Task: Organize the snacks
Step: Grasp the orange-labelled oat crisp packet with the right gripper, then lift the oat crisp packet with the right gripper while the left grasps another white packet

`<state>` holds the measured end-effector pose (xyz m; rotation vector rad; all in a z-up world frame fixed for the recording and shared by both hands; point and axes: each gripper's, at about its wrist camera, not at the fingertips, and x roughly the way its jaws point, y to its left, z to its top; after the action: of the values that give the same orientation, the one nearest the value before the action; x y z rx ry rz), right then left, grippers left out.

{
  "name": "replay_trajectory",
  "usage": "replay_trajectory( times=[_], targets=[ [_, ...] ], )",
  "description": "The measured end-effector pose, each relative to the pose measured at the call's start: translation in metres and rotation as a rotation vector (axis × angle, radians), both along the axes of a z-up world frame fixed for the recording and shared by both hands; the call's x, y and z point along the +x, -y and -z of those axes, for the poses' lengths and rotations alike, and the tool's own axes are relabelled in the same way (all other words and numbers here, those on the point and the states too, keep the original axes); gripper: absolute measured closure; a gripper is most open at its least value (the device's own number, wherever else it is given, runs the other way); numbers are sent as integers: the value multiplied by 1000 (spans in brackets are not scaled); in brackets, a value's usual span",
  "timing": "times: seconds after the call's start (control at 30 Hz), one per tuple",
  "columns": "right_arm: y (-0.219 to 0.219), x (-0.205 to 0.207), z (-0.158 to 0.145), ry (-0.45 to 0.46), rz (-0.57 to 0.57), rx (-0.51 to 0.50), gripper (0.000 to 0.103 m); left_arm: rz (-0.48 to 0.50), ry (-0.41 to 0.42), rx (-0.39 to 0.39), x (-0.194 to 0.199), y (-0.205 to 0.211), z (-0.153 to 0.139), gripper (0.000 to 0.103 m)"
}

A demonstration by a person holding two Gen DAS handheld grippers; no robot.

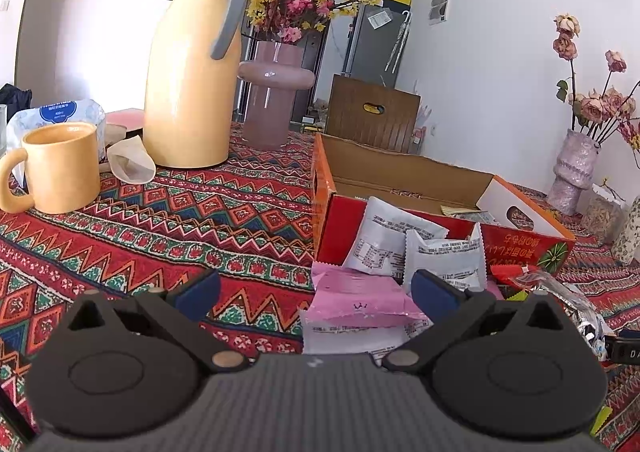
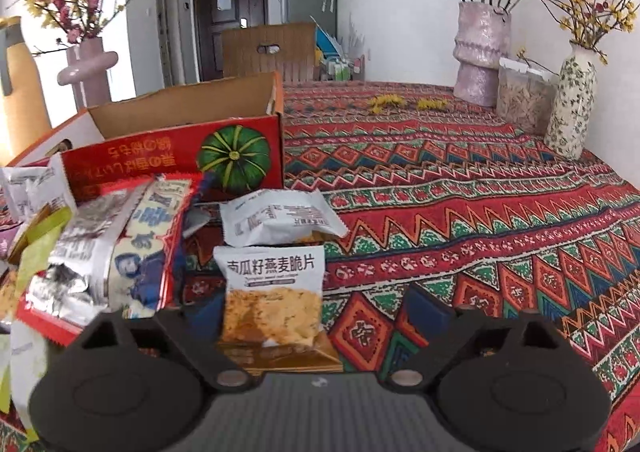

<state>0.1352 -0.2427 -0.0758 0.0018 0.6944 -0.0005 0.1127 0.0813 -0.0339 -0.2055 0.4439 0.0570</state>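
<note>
On the counter [image 2: 460,180], spread with a red patterned cloth, an open red cardboard box [image 2: 168,156] printed with a green pumpkin stands behind a heap of snack packets. The right gripper [image 2: 316,304] has its jaws spread wide around a white oat-crisp packet [image 2: 274,292], which stands between the fingers with a gap on its right side; a second white packet [image 2: 280,218] lies just behind it. The left gripper [image 1: 316,288] is wide open and holds nothing, poised over a pink packet [image 1: 360,298] and two white packets [image 1: 416,248] leaning against the box [image 1: 400,180]. A yellow mug [image 1: 60,168] and jug [image 1: 192,68] stand at left.
</note>
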Motion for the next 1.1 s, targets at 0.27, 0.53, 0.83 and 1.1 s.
replay_trajectory(
  times=[0.27, 0.53, 0.83, 1.1],
  targets=[
    [-9, -9, -3, 42, -60, 5, 61, 3, -3, 6, 0, 1, 0, 0],
    [-3, -18, -13, 129, -44, 41, 63, 7, -4, 10, 0, 2, 1, 0],
    [-6, -14, -40, 318, -45, 87, 63, 6, -6, 15, 0, 3, 1, 0],
    [-2, 2, -26, 316, -37, 182, 63, 8, -10, 19, 2, 3, 2, 0]
  ],
)
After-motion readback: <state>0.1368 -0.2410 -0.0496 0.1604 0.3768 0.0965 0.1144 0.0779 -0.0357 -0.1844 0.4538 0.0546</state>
